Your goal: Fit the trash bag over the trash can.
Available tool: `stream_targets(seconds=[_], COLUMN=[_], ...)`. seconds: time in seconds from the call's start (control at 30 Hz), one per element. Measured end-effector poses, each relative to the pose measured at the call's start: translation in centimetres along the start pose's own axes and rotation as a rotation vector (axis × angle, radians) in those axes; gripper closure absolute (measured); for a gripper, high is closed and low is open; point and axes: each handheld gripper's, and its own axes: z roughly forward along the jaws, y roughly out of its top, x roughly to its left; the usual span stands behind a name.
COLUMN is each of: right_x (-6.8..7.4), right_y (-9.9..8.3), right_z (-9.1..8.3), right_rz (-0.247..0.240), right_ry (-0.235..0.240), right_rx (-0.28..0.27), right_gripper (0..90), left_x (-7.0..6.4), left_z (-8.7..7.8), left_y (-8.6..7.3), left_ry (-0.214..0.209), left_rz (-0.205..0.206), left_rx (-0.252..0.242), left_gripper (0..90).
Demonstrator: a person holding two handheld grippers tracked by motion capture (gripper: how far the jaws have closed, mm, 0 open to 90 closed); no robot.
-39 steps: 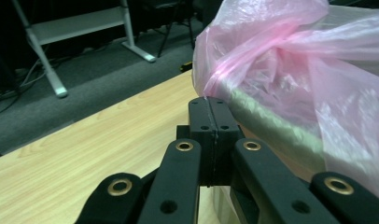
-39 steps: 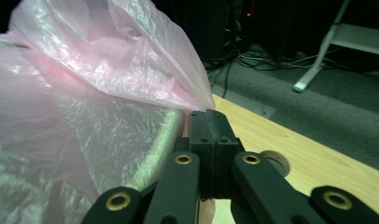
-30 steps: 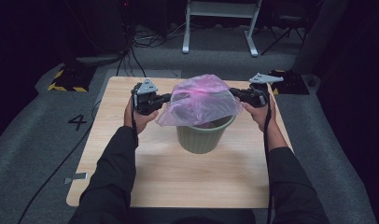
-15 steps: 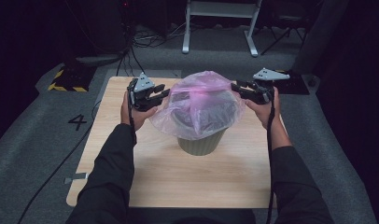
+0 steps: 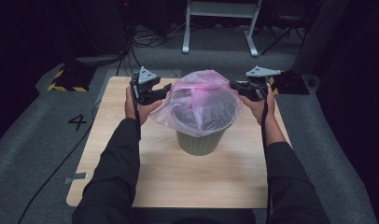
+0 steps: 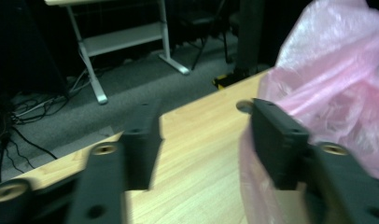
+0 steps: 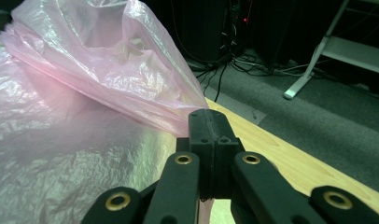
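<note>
A green bin stands in the middle of the wooden tabletop. A thin pink plastic bag is draped over the top of the bin and puffs up above its rim. The dark inside of the bin shows through the plastic.

The left gripper is just beside the bin, on its left side, next to the edge of the bag. In the left gripper view its two black jaws stand wide apart, with bare tabletop between them. The bag brushes against the outside of one jaw, but nothing is pinched.

The right gripper is on the other side of the bin, at the bag's edge. In the right gripper view its jaws are pressed tight together, and the bag bunches up right at their tips. It looks like a bit of the plastic is pinched there.
</note>
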Motion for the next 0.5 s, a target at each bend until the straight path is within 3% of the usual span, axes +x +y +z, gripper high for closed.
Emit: stream_targets(seconds=[0.07,0.13,0.17,0.3,0.4,0.5], right_x=[0.0,-0.1,-0.1,0.0,0.2,0.4], right_y=[-0.1,-0.2,-0.2,-0.4,-0.6,-0.7], right_z=[-0.2,-0.5,-0.6,-1.3,-1.8,-2.1], right_rz=[0.002,0.008,0.006,0.003,-0.002,-0.001], right_ry=[-0.003,0.001,0.0,0.011,0.01,0.006], right_rx=[-0.004,-0.008,-0.01,-0.013,-0.008,-0.006], right_gripper=[90.0,90.0,90.0,90.0,90.0,90.0], left_x=[-0.2,-0.8,-1.5,-3.3,-4.0,-5.0], left_z=[-1.0,-2.6,-3.6,-6.8,-8.8,-10.9], left_y=[0.2,0.5,0.6,0.2,-0.3,-0.6], left_ry=[-0.016,-0.089,-0.112,-0.152,-0.159,-0.21], left_rz=[0.004,0.02,0.047,0.122,0.14,0.151], left_rx=[-0.024,-0.047,-0.062,-0.076,-0.095,-0.125], left_gripper=[35.5,30.1,27.6,24.7,22.5,20.5])
